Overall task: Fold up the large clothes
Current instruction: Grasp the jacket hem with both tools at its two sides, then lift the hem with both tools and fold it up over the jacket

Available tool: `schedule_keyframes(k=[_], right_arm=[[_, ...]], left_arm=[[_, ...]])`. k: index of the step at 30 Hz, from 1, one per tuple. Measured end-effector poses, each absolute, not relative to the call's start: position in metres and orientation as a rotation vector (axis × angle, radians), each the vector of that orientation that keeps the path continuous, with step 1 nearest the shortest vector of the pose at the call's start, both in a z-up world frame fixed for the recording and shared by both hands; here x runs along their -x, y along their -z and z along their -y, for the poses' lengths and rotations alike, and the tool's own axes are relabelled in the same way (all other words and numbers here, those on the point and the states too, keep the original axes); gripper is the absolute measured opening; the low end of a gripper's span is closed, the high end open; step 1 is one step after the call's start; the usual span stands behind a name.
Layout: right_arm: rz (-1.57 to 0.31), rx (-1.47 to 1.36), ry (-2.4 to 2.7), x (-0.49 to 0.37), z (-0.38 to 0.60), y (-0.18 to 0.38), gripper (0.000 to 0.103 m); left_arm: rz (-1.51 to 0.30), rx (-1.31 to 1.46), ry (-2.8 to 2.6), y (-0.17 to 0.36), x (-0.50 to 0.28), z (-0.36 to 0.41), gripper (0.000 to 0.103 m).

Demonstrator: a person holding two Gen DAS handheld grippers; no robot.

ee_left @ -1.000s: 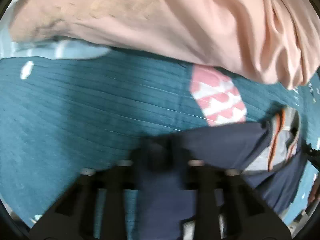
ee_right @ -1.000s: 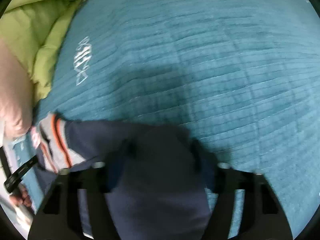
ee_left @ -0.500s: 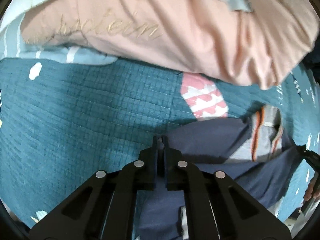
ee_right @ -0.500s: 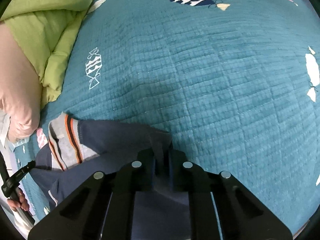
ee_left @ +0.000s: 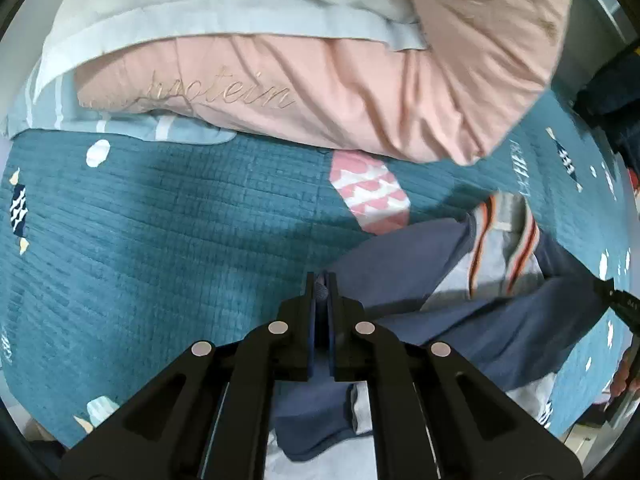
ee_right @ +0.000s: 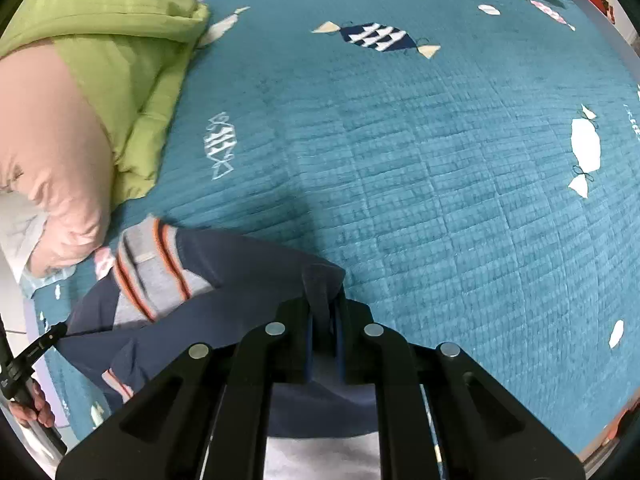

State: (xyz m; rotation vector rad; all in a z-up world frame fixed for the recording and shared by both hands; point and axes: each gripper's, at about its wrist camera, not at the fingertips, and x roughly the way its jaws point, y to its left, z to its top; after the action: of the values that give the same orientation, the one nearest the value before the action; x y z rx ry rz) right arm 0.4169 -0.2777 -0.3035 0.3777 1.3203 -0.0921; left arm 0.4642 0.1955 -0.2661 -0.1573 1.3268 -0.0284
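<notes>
Left wrist view: the left gripper and right gripper, both angled steeply down, pinch the navy garment, now raised higher above the teal quilt than before.

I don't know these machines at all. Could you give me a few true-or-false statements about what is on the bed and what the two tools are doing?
1. The left tool is pinching the navy garment. True.
2. The right tool is wide open over bare bedspread. False: it is shut on a fold of the navy garment.
3. The bedspread is teal with candy shapes. True.
4. The green pillow lies on top of the navy garment. False: it sits apart, beside a pink pillow.
5. The garment has a grey band with orange stripes. True.
</notes>
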Motion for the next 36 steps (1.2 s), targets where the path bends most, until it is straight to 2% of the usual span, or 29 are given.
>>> schedule_keyframes(k=[12, 16, 22, 27, 34, 36], right_arm=[[-1.250, -0.341, 0.052, -0.332, 0.265, 0.243, 0.007], [-1.217, -0.326, 0.032, -0.291, 0.263, 0.224, 0.007], [-1.198, -0.315, -0.014, -0.212, 0.263, 0.213, 0.007], [-1.259, -0.284, -0.020, -0.144, 0.262, 0.252, 0.008], [-1.408, -0.223, 0.006, -0.073, 0.253, 0.350, 0.009], [-1.381, -0.214, 0.020, -0.070, 0.250, 0.352, 0.009]], left_arm=[[-1.253, 0.052, 0.069, 0.222, -0.389, -0.167, 0.004], [-1.225, 0.054, 0.085, 0.199, -0.342, -0.173, 0.004], [-1.223, 0.065, 0.094, 0.198, -0.273, -0.185, 0.004], [-1.247, 0.067, 0.113, 0.221, -0.208, -0.187, 0.004], [-1.372, 0.094, 0.077, 0.297, -0.132, -0.195, 0.004], [-1.405, 0.105, 0.051, 0.318, -0.122, -0.195, 0.004]])
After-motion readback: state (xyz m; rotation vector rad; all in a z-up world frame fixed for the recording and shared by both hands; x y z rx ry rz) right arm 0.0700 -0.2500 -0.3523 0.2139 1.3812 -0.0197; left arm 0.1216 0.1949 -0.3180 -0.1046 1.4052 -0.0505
